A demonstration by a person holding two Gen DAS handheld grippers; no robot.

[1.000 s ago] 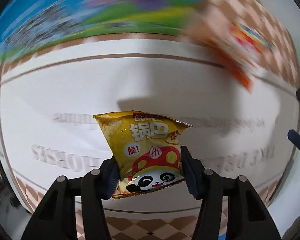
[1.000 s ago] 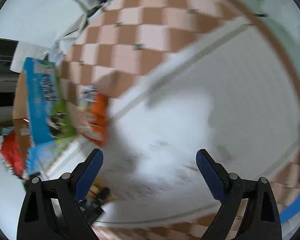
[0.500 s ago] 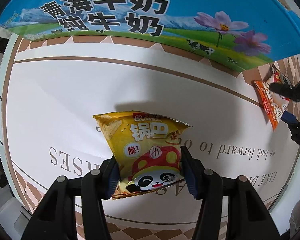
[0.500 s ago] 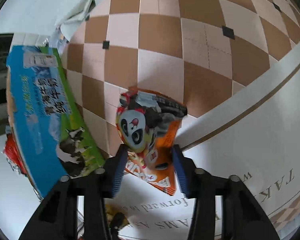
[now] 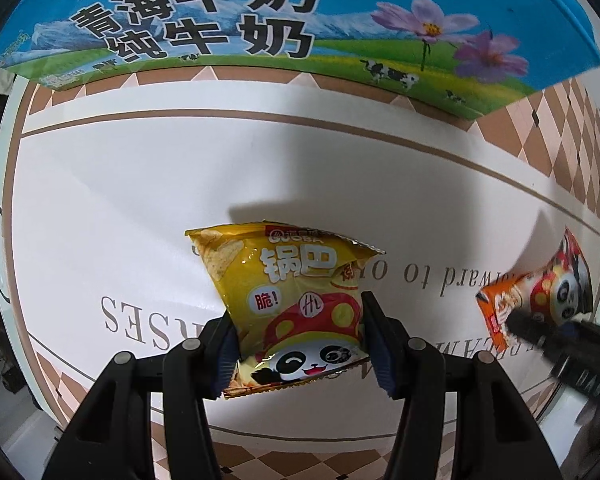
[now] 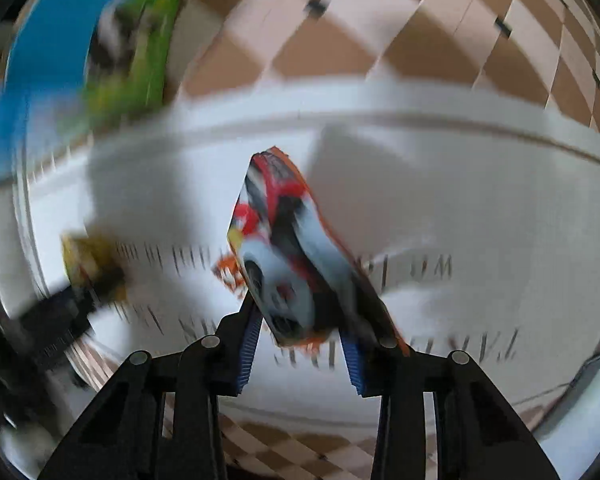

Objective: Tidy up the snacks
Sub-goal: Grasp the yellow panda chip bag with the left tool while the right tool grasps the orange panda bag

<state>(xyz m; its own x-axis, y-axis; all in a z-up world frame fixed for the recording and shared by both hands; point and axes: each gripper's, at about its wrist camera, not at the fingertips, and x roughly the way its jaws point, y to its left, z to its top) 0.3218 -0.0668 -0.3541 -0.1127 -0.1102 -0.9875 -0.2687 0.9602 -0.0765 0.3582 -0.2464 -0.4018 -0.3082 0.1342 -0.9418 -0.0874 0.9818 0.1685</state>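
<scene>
My left gripper [image 5: 298,340] is shut on a yellow panda snack bag [image 5: 288,300] and holds it above the white mat [image 5: 120,208]. My right gripper [image 6: 300,320] is shut on an orange panda snack bag [image 6: 288,248], lifted over the mat; that view is motion-blurred. The orange bag [image 5: 540,292] and the right gripper [image 5: 540,326] also show at the right of the left wrist view. The yellow bag [image 6: 88,264] shows blurred at the left of the right wrist view.
A blue and green milk carton box [image 5: 260,28] stands at the far edge of the mat; it shows blurred in the right wrist view [image 6: 80,52]. The mat lies on a brown and pink checkered floor [image 6: 380,40].
My right gripper closed on the orange bag at the mat's edge, lifted it and swung it over the mat. My left gripper keeps hold of the yellow bag, having moved closer to the box.
</scene>
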